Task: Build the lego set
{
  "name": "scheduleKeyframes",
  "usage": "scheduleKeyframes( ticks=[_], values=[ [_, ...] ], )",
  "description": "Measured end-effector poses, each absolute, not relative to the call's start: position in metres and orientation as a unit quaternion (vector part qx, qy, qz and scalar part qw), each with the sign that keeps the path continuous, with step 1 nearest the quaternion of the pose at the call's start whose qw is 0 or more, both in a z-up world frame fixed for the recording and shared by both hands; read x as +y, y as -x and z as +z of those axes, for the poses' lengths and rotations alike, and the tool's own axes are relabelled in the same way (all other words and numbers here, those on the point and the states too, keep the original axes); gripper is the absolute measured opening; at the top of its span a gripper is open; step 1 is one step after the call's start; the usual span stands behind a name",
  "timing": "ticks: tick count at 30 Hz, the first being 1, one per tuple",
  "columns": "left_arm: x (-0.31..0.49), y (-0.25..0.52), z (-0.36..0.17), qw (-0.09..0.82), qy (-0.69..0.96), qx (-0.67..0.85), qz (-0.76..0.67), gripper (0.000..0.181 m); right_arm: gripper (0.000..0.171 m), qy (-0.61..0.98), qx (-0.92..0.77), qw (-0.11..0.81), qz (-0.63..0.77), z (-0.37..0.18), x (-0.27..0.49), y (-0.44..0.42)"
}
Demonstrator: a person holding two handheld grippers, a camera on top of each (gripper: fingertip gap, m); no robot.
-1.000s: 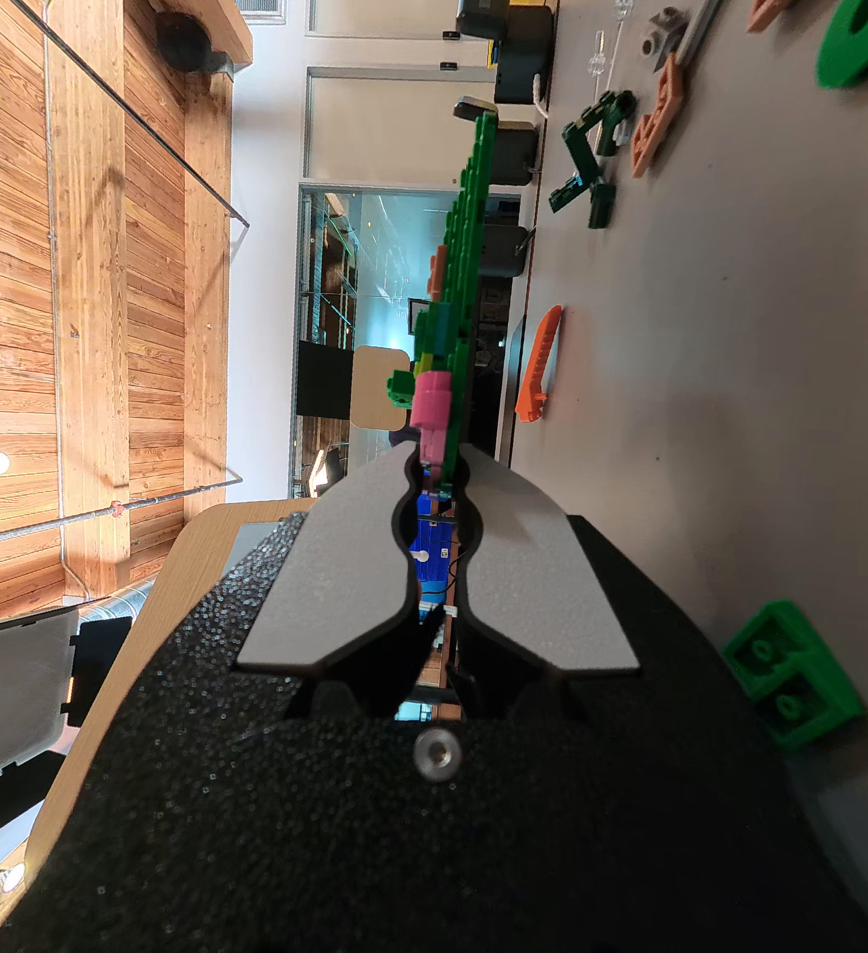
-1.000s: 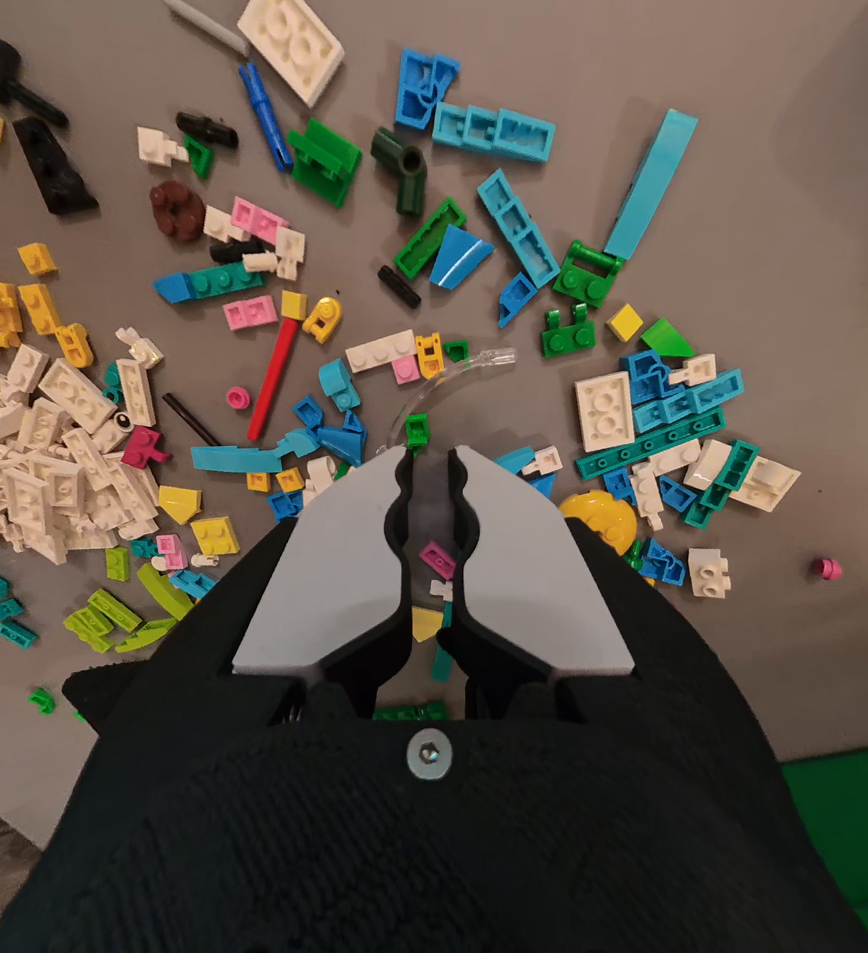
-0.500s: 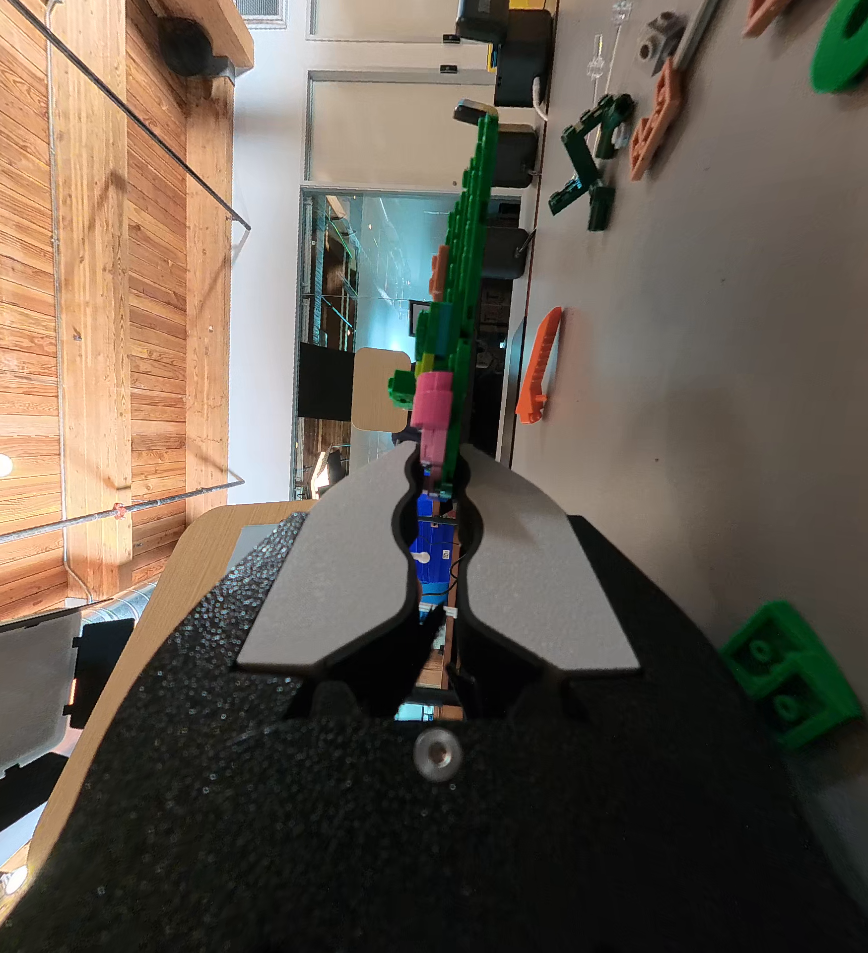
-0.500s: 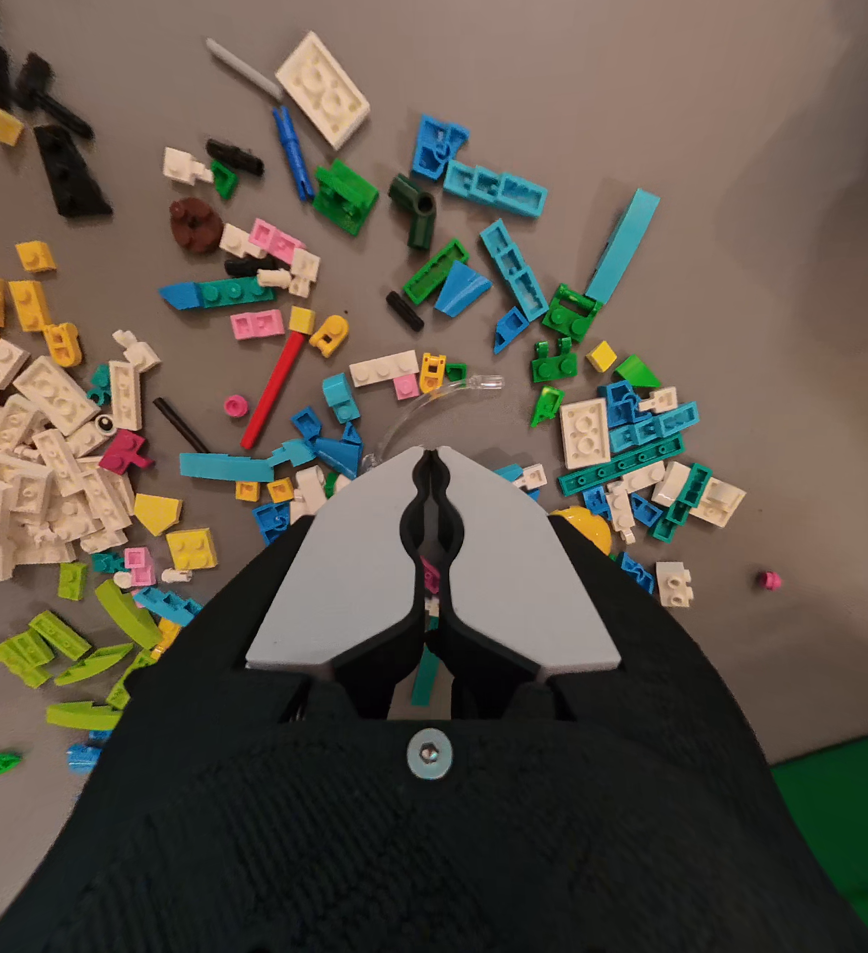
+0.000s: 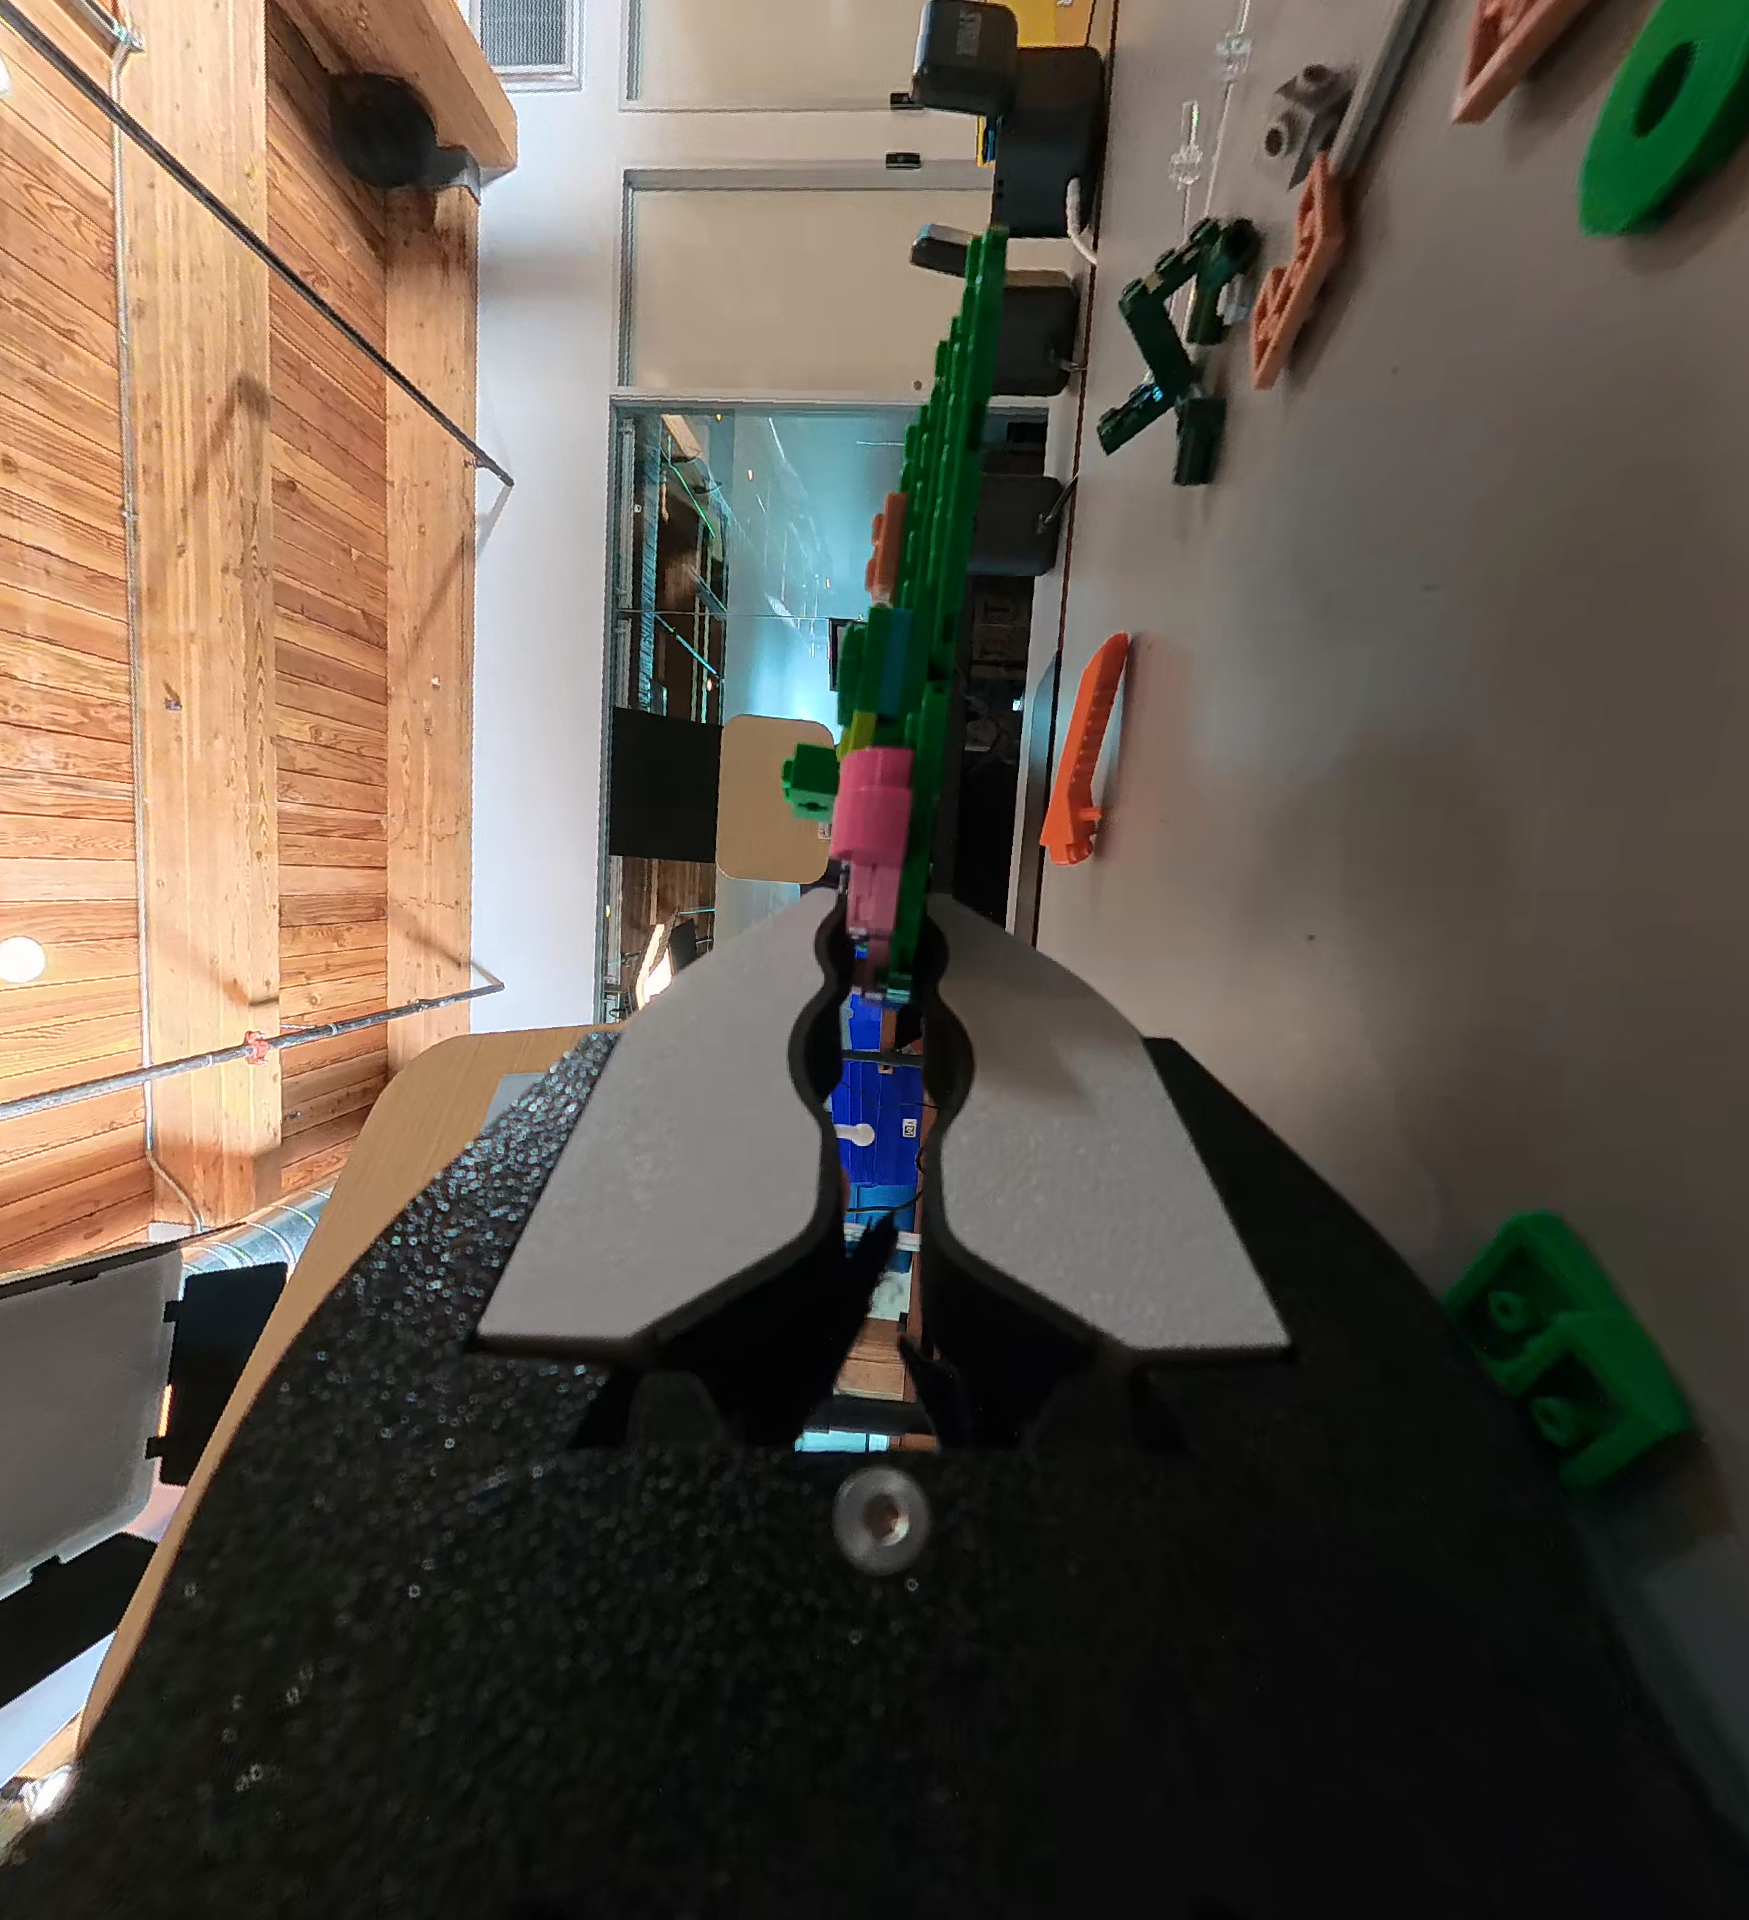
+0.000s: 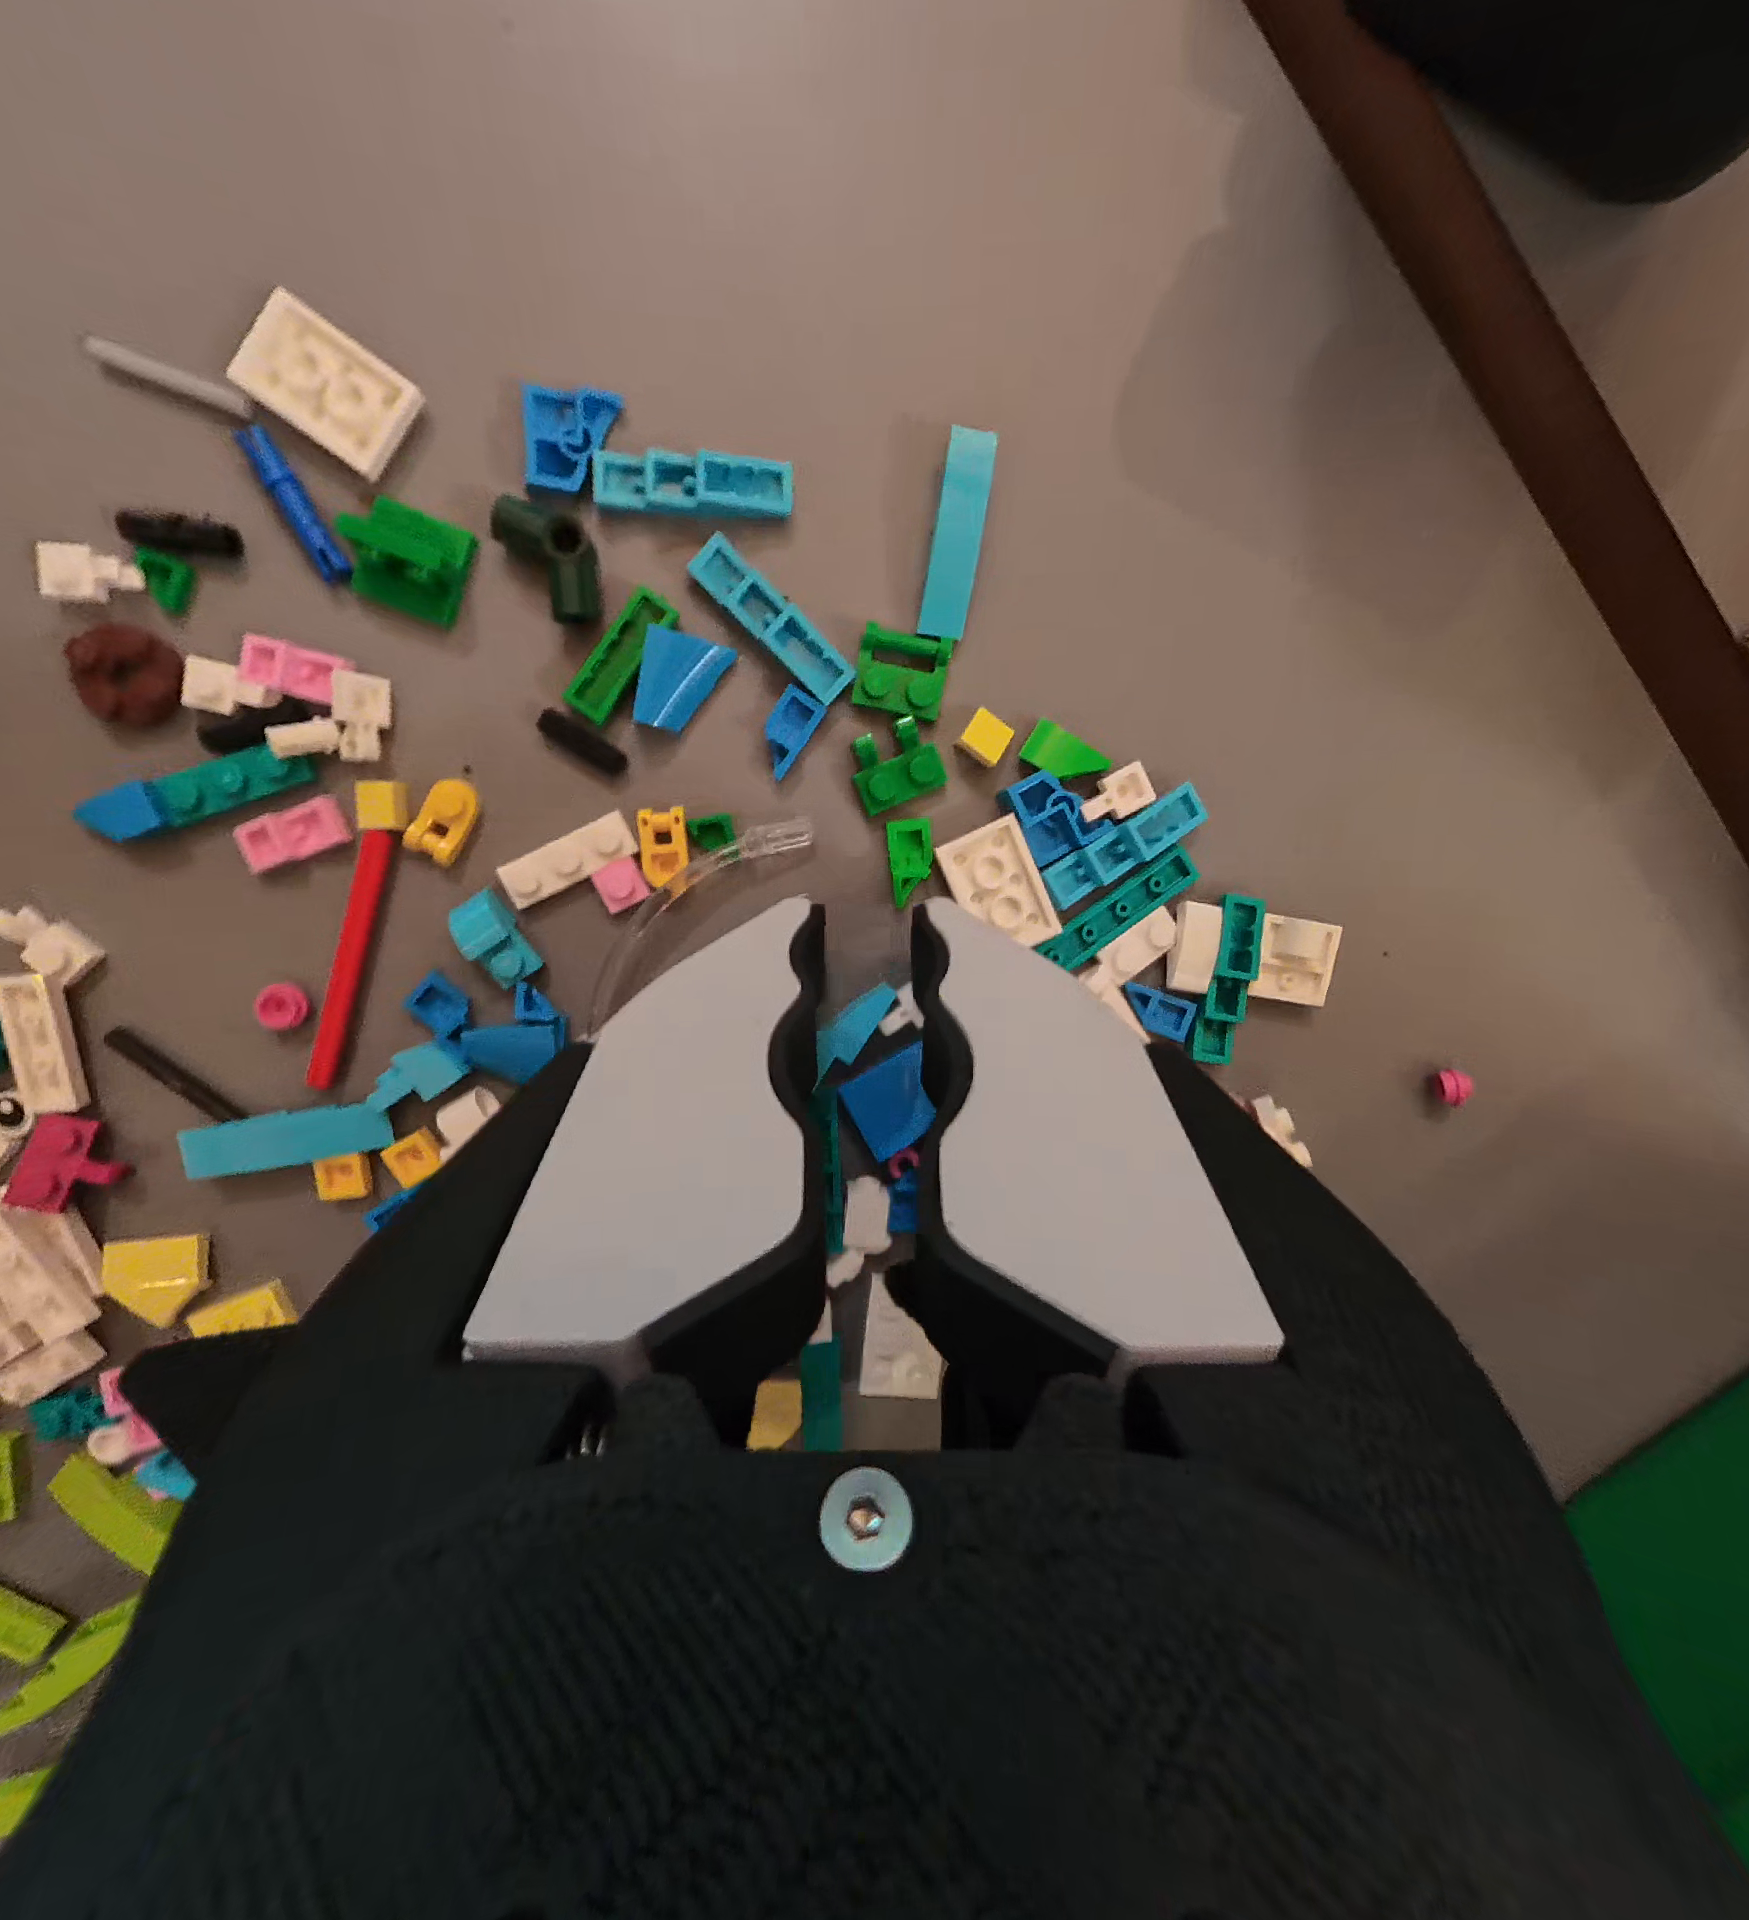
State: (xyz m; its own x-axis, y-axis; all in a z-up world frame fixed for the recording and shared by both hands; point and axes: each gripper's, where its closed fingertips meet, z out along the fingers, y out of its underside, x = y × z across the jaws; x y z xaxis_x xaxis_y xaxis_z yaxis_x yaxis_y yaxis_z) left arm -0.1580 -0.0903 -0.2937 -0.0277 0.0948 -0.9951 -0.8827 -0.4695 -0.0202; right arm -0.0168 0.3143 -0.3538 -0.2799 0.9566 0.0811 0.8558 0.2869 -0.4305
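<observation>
In the left wrist view my left gripper [image 5: 885, 920] is shut on the near edge of a green lego baseplate [image 5: 958, 499], seen edge-on and held off the grey table. A pink brick [image 5: 875, 810], with blue, yellow, green and orange bricks beyond it, is stuck on the plate. In the right wrist view my right gripper [image 6: 868, 920] is open and empty, hovering over a spread of loose coloured bricks on the grey table [image 6: 1057, 260]. A small green piece [image 6: 908, 854] lies just past its tips.
Left view: an orange curved piece [image 5: 1088, 748], a big green brick [image 5: 1566, 1361], a green ring [image 5: 1680, 114] and dark green parts [image 5: 1176, 353] lie on the table. Right view: a white plate [image 6: 324, 395], a red bar [image 6: 356, 951], the brown table edge [image 6: 1576, 416], a green mat [image 6: 1722, 1538]. Some 45 cm of space lies between my two pairs of fingers.
My right gripper closed half a second ago and has opened again, shifting right over the pile. The small green piece ended up slightly right of the tips. The left gripper has not moved.
</observation>
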Motion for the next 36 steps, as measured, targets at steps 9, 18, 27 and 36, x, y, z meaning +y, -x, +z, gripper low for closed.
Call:
scheduleKeyframes(
  ticks=[9,18,27,36],
  values=[
    [-0.090,0.159,-0.294,0.388,0.583,0.337,0.630,0.009,0.015,0.613,-0.757,0.133,0.180,-0.358,0.317,0.026],
    [-0.090,0.158,-0.293,0.389,0.580,0.339,0.631,0.009,0.005,0.555,-0.791,0.188,0.175,-0.343,0.299,0.026],
    [-0.095,0.161,-0.291,0.382,0.579,0.338,0.636,0.009,0.004,0.324,-0.853,0.306,0.274,-0.273,0.112,0.052],
    [-0.139,0.206,-0.284,0.338,0.598,0.286,0.668,0.009,0.004,0.002,-0.896,0.424,0.131,-0.289,-0.054,0.069]
  ],
)
